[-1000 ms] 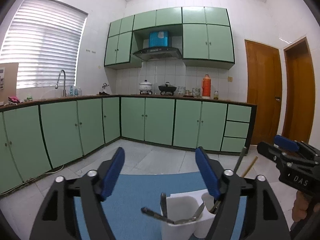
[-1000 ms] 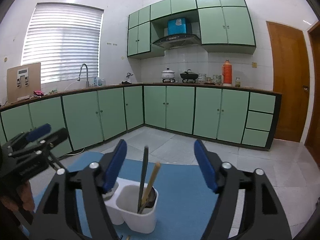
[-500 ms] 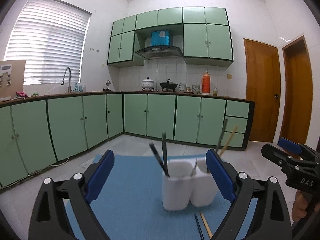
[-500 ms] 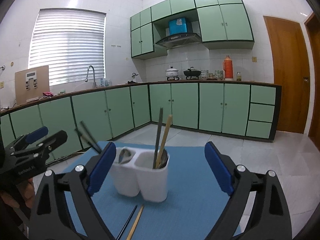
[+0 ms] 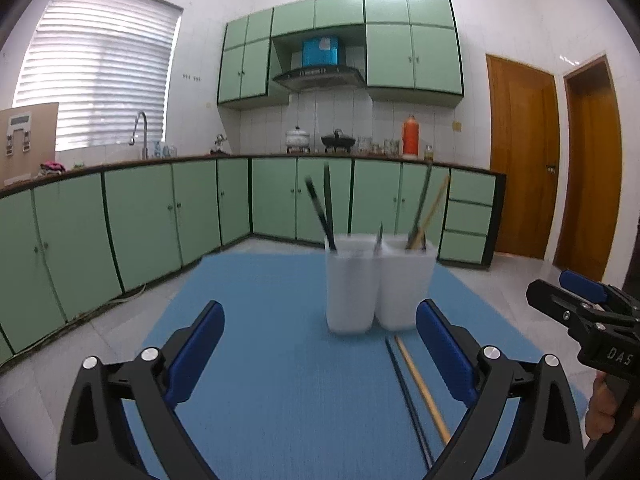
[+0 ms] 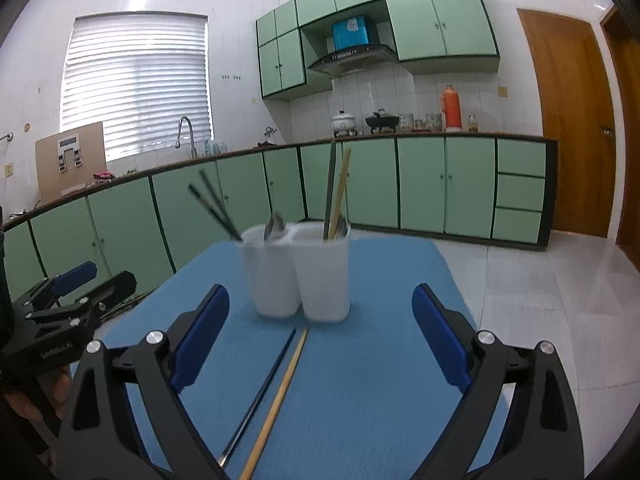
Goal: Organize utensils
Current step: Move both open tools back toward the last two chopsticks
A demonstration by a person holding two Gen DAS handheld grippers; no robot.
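A white two-compartment utensil holder (image 5: 380,280) (image 6: 296,276) stands on a blue mat (image 5: 260,320) (image 6: 380,320). Its left cup holds dark-handled utensils and a spoon; its right cup holds a dark chopstick, a wooden chopstick and a spoon. In front of it a black chopstick (image 5: 404,384) (image 6: 264,384) and a wooden chopstick (image 5: 420,384) (image 6: 280,392) lie side by side on the mat. My left gripper (image 5: 320,310) and right gripper (image 6: 320,294) hover short of the holder. Both jaws are opening, with nothing between them.
Each gripper shows at the edge of the other's view, held in a hand: the right gripper (image 5: 580,308), the left gripper (image 6: 68,292). Green kitchen cabinets (image 5: 160,220) line the far walls. Wooden doors (image 5: 520,160) stand at the right. White tiled floor surrounds the mat.
Both grippers have sunk and drawn back from the holder, which now sits higher and farther in each view. Their jaws have spread wider. The two chopsticks on the mat have come into view.
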